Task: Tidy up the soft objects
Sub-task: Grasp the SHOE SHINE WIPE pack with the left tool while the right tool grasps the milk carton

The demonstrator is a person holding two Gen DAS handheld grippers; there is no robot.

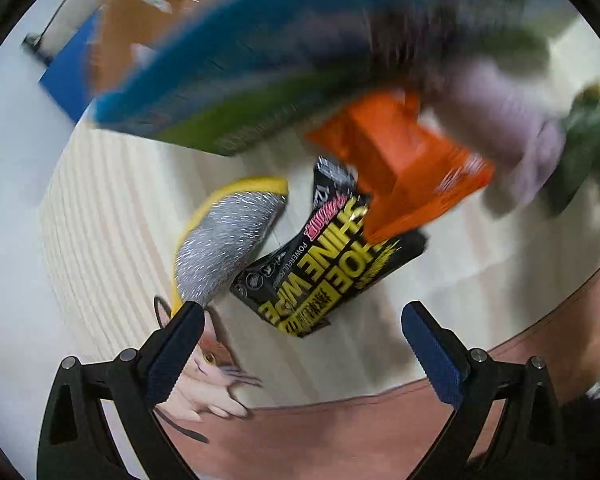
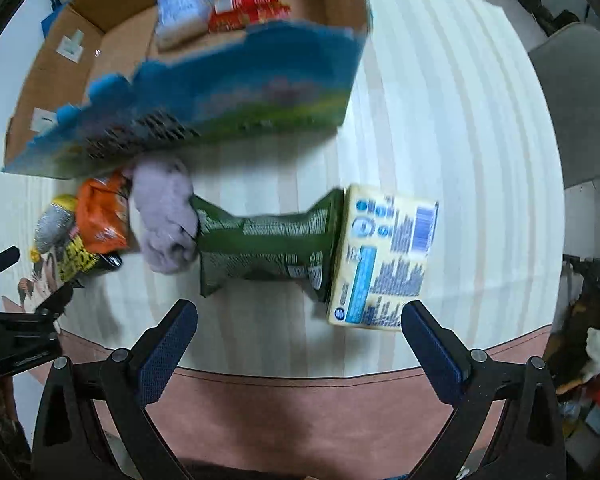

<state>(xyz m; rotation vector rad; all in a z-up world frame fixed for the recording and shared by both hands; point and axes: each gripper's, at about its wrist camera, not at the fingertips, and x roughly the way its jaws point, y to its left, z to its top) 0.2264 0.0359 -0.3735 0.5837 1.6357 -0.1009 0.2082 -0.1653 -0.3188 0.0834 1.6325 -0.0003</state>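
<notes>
A row of soft items lies on the striped cloth. In the left wrist view my left gripper (image 1: 302, 322) is open and empty, just short of a black shoe shine wipe pack (image 1: 320, 264), a silver-and-yellow scrub sponge (image 1: 224, 244) and an orange packet (image 1: 400, 180). A lilac cloth (image 1: 508, 128) lies further right. In the right wrist view my right gripper (image 2: 300, 320) is open and empty, near a green bag (image 2: 260, 244), a yellow pack (image 2: 384, 256) and the lilac cloth (image 2: 164, 216). A blue-green box (image 2: 220, 96) hangs blurred above the items.
An open cardboard box (image 2: 52, 68) at the back holds a red packet (image 2: 252, 0) and a pale blue pack (image 2: 184, 4). A grey chair (image 2: 580, 100) stands right. The pink table edge (image 2: 300, 408) is near. The left gripper shows at the left edge (image 2: 16, 320).
</notes>
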